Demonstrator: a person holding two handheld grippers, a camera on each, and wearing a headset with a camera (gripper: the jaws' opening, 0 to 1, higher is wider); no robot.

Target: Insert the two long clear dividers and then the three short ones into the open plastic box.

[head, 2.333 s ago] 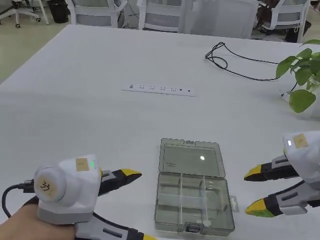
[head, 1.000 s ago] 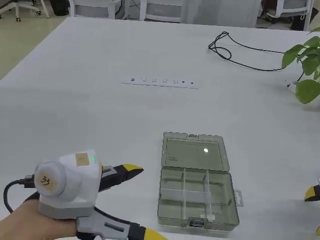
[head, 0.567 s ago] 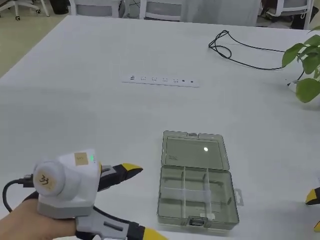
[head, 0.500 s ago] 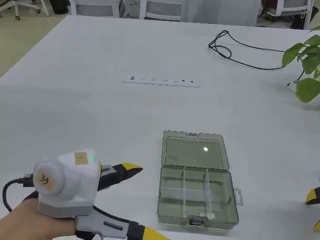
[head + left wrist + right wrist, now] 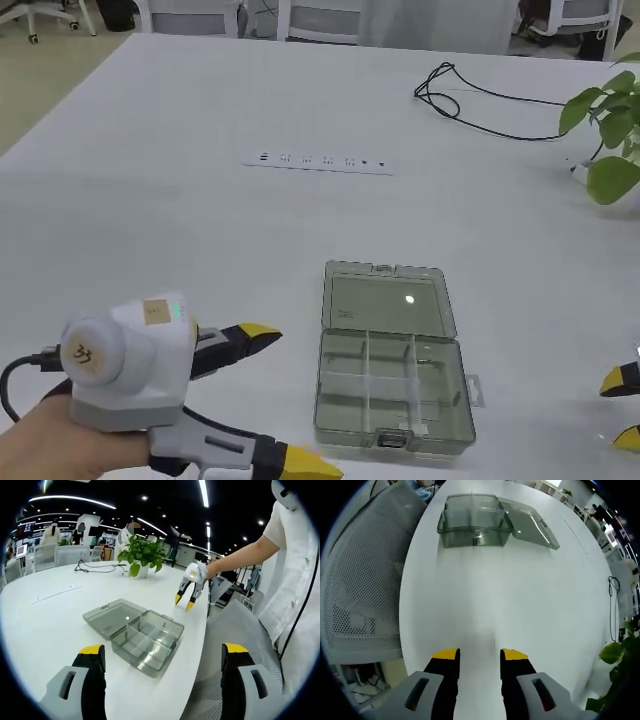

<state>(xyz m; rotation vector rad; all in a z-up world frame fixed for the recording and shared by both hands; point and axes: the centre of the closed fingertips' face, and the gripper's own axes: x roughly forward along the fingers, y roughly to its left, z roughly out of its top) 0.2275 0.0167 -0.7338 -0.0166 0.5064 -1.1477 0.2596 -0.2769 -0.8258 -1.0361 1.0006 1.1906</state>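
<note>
The open plastic box (image 5: 380, 315) sits on the table (image 5: 200, 230) between the grippers. Its clear dividers (image 5: 366, 360) already form a grid, so the task looks done. The left gripper (image 5: 285, 400) jaws gape wide and the right gripper (image 5: 479, 654) jaws stand narrowly apart, both empty.

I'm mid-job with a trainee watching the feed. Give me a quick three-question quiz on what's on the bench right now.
1. True or false: the lid of the plastic box is shut.
2. Where are the clear dividers? A) loose beside the box B) inside the box C) stacked on the lid
3. Fill in: the left claw and the right claw both stand ___, holding nothing.
Key: 1 false; 2 B; 3 open.
</note>
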